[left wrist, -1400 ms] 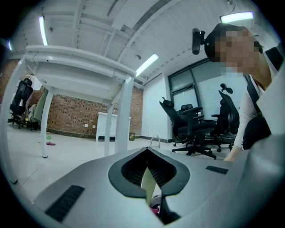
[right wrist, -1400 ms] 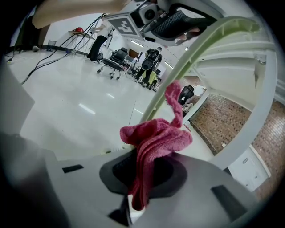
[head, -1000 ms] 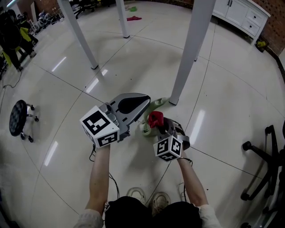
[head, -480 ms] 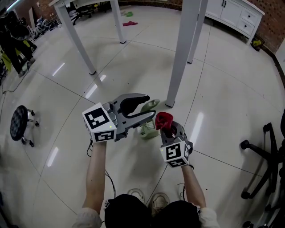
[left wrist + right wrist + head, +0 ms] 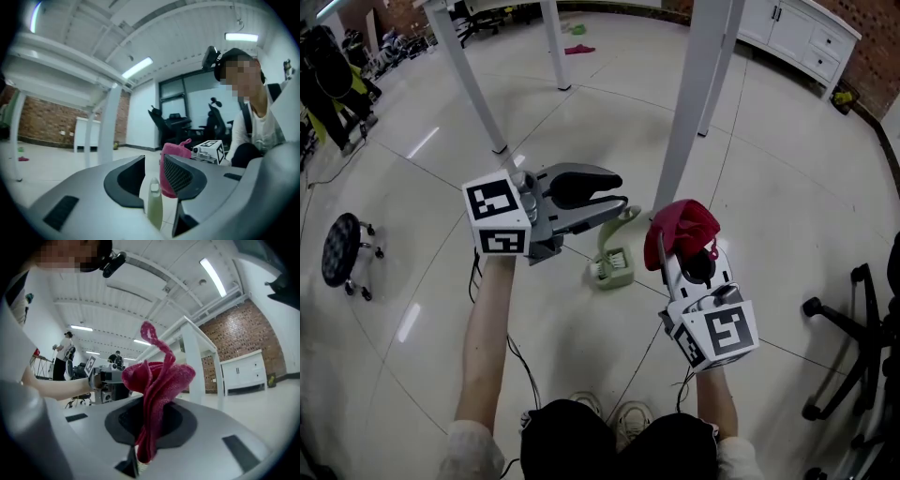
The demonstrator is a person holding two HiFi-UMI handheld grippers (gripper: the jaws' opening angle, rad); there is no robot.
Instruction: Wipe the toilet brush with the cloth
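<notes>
Toilet brush upright, long axis near-vert., hndl up.

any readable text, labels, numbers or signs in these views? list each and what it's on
None: no word, brand or number can be read in any view.
left cube: black-and-white square marker patterns only, no text.
right cube: the same, marker patterns only.
Background furniture and people: too small and blurred to show any print.
</notes>
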